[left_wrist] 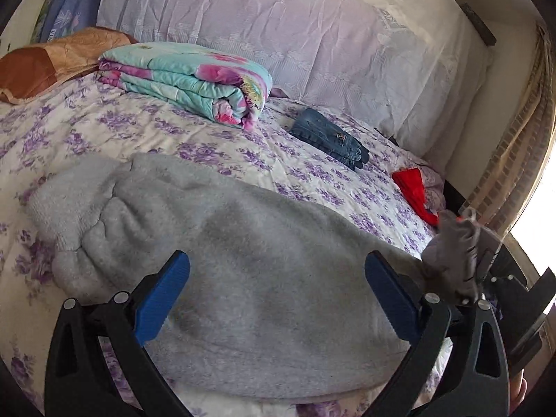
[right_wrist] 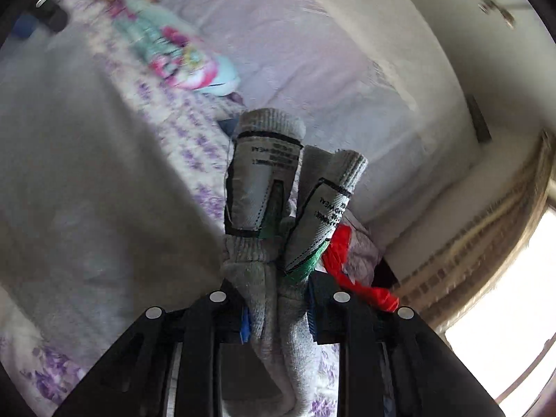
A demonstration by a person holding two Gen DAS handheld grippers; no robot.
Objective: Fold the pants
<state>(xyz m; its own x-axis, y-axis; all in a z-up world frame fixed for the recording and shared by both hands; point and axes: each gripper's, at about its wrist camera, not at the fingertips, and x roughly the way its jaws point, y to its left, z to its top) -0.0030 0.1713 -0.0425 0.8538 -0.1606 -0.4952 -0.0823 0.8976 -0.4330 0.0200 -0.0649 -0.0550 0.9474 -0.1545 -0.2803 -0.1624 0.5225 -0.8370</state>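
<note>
Jaws of right gripper [right_wrist: 278, 316] clamp grey pants [right_wrist: 274, 208], label print unreadable.

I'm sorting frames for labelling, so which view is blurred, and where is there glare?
Left wrist view: sharp; the grey pants and folded jeans read clearly, with fisheye bending at the edges and a blown-out window at right. Right wrist view: bed and floral quilt smeared by motion; only the gripped cuffs stay crisp; window glare lower right.
</note>
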